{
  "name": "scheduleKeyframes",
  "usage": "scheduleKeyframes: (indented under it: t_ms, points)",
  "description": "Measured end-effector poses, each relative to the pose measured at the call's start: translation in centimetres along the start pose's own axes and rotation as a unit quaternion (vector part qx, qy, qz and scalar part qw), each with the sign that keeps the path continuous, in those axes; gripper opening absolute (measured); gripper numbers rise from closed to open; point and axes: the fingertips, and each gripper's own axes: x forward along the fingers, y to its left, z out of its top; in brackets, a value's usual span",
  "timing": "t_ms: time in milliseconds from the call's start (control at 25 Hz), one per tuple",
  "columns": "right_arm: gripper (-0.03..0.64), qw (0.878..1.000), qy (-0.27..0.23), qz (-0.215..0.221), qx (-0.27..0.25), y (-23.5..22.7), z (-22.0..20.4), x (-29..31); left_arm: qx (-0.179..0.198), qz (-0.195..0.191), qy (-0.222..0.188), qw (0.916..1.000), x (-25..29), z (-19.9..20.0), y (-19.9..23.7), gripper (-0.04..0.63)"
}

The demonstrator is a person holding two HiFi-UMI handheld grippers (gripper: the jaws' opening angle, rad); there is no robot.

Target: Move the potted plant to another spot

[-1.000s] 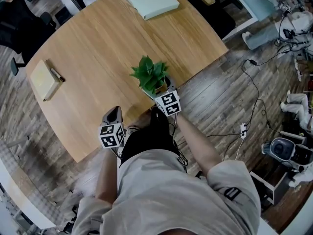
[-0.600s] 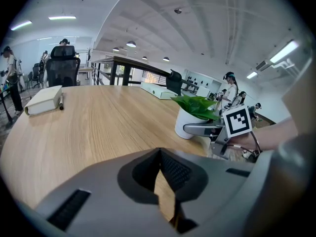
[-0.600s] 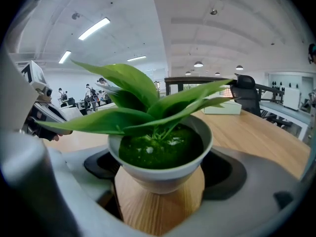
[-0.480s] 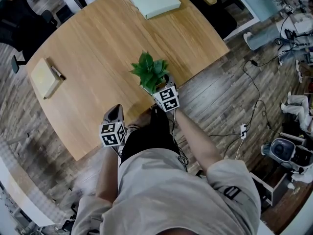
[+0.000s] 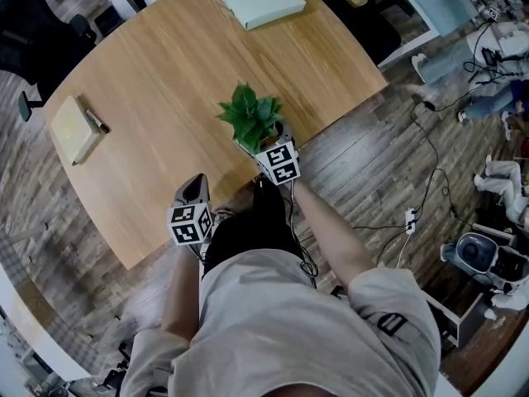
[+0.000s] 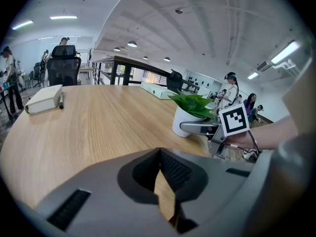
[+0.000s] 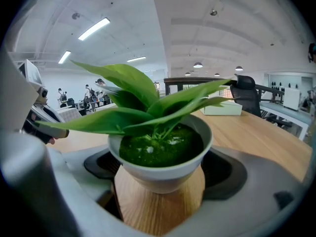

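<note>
**At the table's near edge – plant gripped, move pending**

Near the front edge of the table (image 5: 157, 73), the potted plant (image 5: 252, 122) sits between the jaws of the right gripper (image 5: 268, 148), which are closed against the white pot's sides. The left gripper (image 6: 165, 184) is idle at the table edge, jaws nearly together and holding nothing. Judged step: grasp made, carry just starting. I can't tell if the pot is off the wood yet. Next move needs a level lift, then a set-down on bare table. No brand or text is readable – only square markers on the gripper cubes.
</note>
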Motion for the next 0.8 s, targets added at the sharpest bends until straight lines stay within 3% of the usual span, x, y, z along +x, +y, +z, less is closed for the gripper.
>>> scheduleKeyframes:
  t_ms: [520,680,800]
  points:
    - [0.512,1.000,0.019,-0.006,0.023,0.4,-1.5,-3.4,-0.003,-0.010,-0.009,0.9999,0.3,0.7,-0.4,0.012]
    - [0.438,0.999,0.023,-0.011,0.026,1.3,-2.4,-5.3,-0.002,-0.018,-0.015,0.9997,0.3,1.1,-0.8,0.012]
    - [0.342,0.998,0.027,-0.034,0.046,1.9,-3.3,-7.0,0.001,-0.025,-0.019,0.9995,0.1,1.1,-1.0,0.012]
